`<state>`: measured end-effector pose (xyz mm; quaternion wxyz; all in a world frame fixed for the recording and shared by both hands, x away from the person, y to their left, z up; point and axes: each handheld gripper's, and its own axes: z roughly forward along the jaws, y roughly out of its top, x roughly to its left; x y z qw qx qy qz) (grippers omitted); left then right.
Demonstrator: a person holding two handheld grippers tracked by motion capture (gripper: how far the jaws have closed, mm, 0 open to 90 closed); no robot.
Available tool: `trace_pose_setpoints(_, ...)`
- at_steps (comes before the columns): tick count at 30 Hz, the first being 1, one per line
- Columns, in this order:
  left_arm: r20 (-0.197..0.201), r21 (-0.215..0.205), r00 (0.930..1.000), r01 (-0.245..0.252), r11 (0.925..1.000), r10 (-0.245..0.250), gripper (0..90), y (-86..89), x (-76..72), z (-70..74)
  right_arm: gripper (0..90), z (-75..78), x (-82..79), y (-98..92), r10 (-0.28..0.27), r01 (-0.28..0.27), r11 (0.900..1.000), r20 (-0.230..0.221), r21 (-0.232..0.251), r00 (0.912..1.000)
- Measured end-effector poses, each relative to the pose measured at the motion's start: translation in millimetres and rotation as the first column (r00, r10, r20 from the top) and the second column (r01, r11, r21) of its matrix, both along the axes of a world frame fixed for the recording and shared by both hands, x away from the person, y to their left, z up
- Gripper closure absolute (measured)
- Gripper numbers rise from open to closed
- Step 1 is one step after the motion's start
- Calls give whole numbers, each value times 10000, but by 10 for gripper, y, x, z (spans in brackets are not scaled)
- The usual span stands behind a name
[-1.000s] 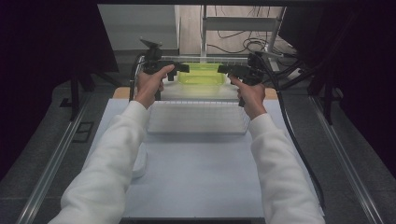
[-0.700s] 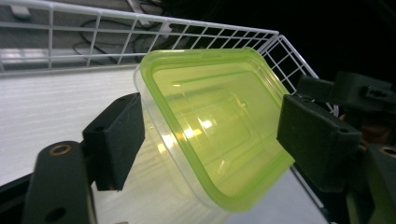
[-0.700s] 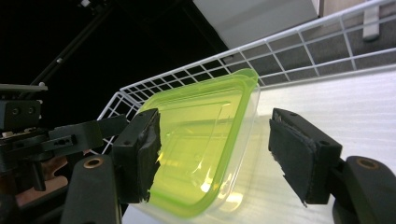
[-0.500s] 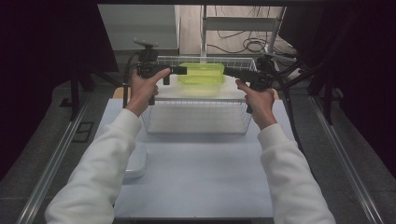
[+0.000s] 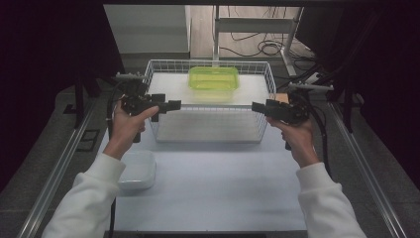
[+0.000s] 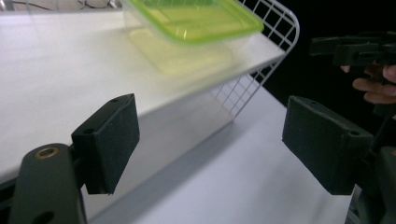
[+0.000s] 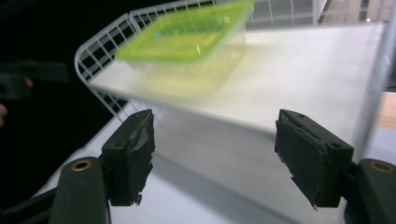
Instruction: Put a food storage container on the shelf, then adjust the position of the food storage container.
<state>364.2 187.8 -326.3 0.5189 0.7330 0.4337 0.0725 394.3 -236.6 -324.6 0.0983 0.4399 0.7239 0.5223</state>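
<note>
A clear container with a green lid (image 5: 213, 82) sits on the raised white shelf of a wire rack (image 5: 153, 67). My left gripper (image 5: 172, 104) hovers at the rack's left front corner, my right gripper (image 5: 255, 106) at its right front corner, both pointing inward. In the left gripper view the container (image 6: 196, 18) lies ahead, beyond the wide-apart pads (image 6: 109, 140). The right gripper view has the container (image 7: 187, 32) ahead of its spread pads (image 7: 308, 158). Both pairs of jaws have just been opening, and nothing is between them.
A white lidded box (image 5: 136, 169) rests on the white tabletop (image 5: 218, 193) near my left forearm. Metal rails (image 5: 59, 168) run along both table sides. Cables and a stand lie beyond the rack. My other gripper (image 6: 359, 46) appears at the right of the left gripper view.
Both hands have drawn away from the green-lidded container, outward and back toward me. The container stays on the shelf. The box by my left arm is now uncovered.
</note>
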Motion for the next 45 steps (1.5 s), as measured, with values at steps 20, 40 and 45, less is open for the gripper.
trace_pose_setpoints(20,-923,841,9948,510,9952,-432,225,122,-804,-842,290,-770,-882,-100,1106,-1202,9846,-795,-1272,9907)
trace_pose_setpoints(40,-1729,1429,9830,863,9860,-610,221,52,-890,-1107,280,-1169,-941,84,1364,-1711,9625,-1698,-2104,9760)
trace_pose_setpoints(45,-1693,1452,9841,787,9863,-536,219,62,-883,-1104,276,-1167,-945,70,1326,-1678,9623,-1696,-2139,9766)
